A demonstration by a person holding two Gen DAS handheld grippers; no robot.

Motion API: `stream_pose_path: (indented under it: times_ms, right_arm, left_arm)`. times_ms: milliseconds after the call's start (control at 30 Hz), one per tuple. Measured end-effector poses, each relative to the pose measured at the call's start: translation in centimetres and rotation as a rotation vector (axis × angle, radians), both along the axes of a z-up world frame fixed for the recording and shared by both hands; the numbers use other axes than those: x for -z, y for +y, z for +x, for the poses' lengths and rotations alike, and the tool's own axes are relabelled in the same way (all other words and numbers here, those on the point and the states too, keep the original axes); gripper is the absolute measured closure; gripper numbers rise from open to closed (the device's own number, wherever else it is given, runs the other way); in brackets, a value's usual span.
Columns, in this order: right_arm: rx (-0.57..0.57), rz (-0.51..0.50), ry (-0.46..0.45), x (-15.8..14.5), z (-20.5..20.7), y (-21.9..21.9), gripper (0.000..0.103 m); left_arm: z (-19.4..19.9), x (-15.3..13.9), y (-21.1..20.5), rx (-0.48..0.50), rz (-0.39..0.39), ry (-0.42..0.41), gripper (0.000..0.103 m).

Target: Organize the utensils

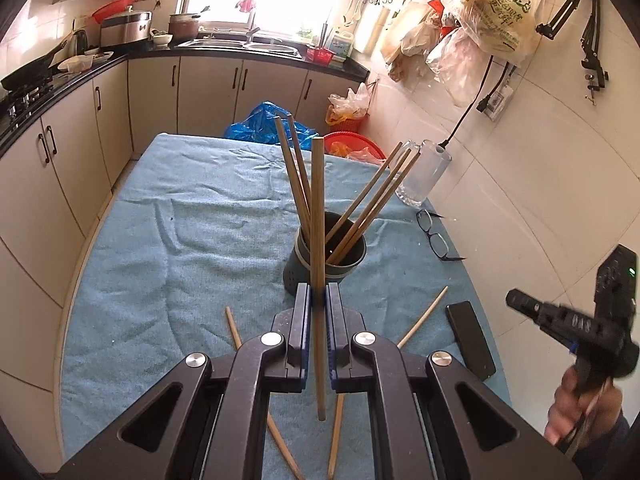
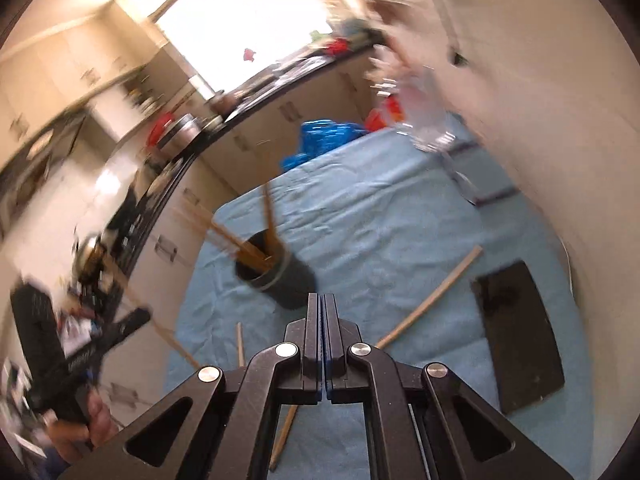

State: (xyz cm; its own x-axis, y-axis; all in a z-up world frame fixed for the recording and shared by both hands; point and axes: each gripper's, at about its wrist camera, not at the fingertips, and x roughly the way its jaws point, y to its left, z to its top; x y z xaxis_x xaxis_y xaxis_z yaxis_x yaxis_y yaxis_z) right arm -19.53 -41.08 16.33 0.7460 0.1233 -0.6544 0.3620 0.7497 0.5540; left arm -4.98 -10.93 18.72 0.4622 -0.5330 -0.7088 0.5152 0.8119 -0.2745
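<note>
The left gripper was clamped on a single wooden chopstick, held upright just in front of the dark utensil holder. The step in hand was judged to be transfer of that chopstick into the holder, which already contained several others. The next move would call for carrying the stick above the rim, then lowering its bottom end inside before release — the leaning sticks leave limited room.

The right gripper was fully closed and empty, off to the right of the holder. Loose chopsticks remained flat on the cloth, near the grippers.

The work surface was a table under a wrinkled blue cloth. A phone, eyeglasses and a clear jug lay along its right edge, beside a tiled wall — kitchen cabinets, a sink and a bright window stood behind.
</note>
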Motion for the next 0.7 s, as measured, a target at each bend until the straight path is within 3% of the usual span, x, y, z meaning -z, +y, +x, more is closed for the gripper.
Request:
stream_pose_path:
  times_ms: [233, 533, 700]
  right_arm:
    - [0.124, 0.216, 0.177, 5.2, 0.9, -7.8, 0.098]
    - [0.148, 0.274, 0.371, 11.1, 6.2, -10.5, 0.089]
    - [0.146, 0.231, 0.44, 13.0, 8.3, -10.3, 0.087]
  left_arm:
    - [0.0, 0.6, -0.2, -0.006, 0.005, 0.017, 0.096]
    - [-0.1, 0.9, 0.1, -0.037, 0.015, 0.021, 0.096]
    - [0.0, 1.0, 0.7, -0.064, 0.018, 0.021, 0.096]
